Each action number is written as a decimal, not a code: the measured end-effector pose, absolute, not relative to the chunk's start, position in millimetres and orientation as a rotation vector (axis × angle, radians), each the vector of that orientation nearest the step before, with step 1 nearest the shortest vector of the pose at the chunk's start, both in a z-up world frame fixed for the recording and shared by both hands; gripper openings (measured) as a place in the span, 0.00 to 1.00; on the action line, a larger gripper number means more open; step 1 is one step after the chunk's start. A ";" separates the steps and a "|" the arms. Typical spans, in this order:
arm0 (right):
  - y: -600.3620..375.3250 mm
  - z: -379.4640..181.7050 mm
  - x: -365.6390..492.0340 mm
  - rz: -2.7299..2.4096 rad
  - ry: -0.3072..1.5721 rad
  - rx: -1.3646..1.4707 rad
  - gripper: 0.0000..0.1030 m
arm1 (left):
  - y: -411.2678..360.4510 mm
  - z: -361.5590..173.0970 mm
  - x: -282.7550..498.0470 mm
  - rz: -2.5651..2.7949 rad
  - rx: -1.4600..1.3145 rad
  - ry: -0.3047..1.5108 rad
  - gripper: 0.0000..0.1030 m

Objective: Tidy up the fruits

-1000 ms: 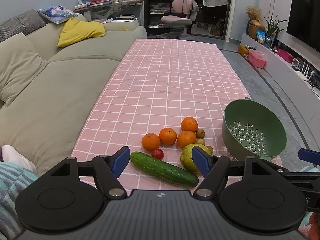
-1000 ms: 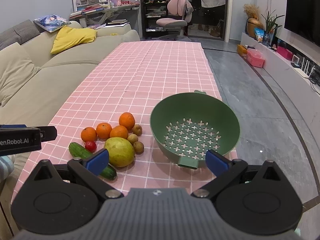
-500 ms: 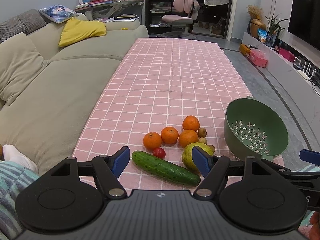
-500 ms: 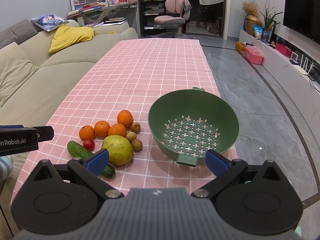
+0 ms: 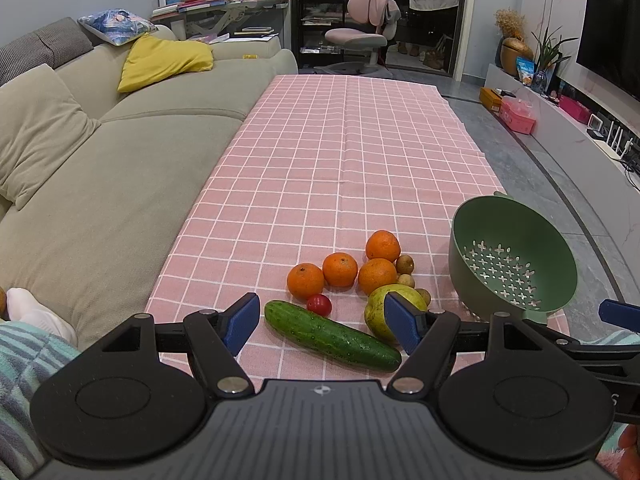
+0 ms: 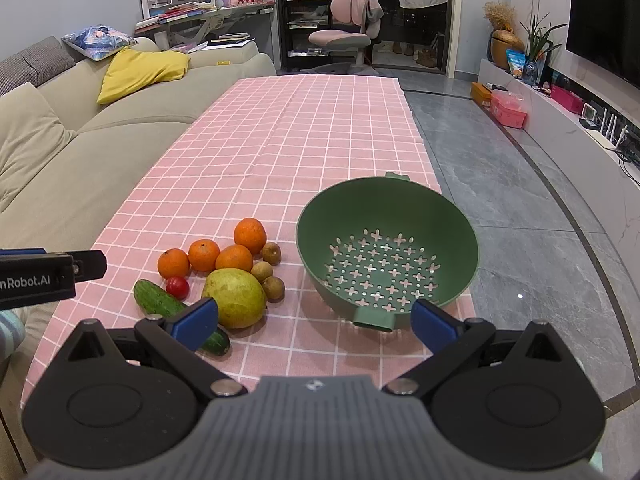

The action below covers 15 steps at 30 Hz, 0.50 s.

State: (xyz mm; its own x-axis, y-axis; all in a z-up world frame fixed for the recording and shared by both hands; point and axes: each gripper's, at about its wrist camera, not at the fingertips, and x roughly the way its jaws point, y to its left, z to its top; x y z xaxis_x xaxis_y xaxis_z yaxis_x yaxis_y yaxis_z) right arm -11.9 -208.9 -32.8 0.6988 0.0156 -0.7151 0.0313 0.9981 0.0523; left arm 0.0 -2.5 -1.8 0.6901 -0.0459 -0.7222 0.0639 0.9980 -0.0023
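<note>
On the pink checked tablecloth (image 5: 344, 168) lies a cluster of produce: several oranges (image 5: 340, 269), a small red tomato (image 5: 319, 304), a green cucumber (image 5: 332, 335), a yellow-green pear-like fruit (image 6: 235, 298) and three small brown fruits (image 6: 271, 253). A green colander (image 6: 387, 256) stands empty to their right; it also shows in the left wrist view (image 5: 512, 260). My left gripper (image 5: 324, 322) is open and empty, just short of the cucumber. My right gripper (image 6: 314, 318) is open and empty, in front of the colander and the pear-like fruit.
A beige sofa (image 5: 100, 152) with a yellow cushion (image 5: 164, 60) runs along the table's left side. Grey tiled floor (image 6: 520, 208) lies to the right, with a low TV cabinet (image 6: 580, 120) beyond. A pink office chair (image 5: 360, 36) stands at the far end.
Both grippers have drawn slightly back and up; the fruits and colander appear a little farther away. Nothing was picked up or moved.
</note>
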 end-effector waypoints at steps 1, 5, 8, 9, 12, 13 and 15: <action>-208.8 -32.8 -11.9 -0.009 0.797 0.063 0.96 | -2.5 -2.0 -0.1 -0.062 0.023 0.807 0.81; -208.7 -32.8 -11.9 -0.009 0.797 0.063 0.96 | -2.6 -3.1 0.1 -0.061 0.025 0.810 0.81; -208.9 -34.0 -12.6 -0.010 0.801 0.066 0.96 | -2.8 -3.5 0.1 -0.061 0.023 0.813 0.81; -209.3 -34.7 -12.8 -0.010 0.802 0.066 0.96 | -2.9 -3.7 0.0 -0.061 0.023 0.814 0.81; -209.9 -35.6 -13.3 -0.010 0.805 0.067 0.96 | -2.8 -3.6 0.1 -0.062 0.024 0.813 0.81; -209.8 -35.3 -13.0 -0.010 0.804 0.066 0.96 | -2.8 -3.6 0.1 -0.061 0.024 0.813 0.81; -209.7 -35.8 -12.6 -0.010 0.805 0.065 0.96 | -2.9 -3.7 -0.1 -0.062 0.023 0.813 0.81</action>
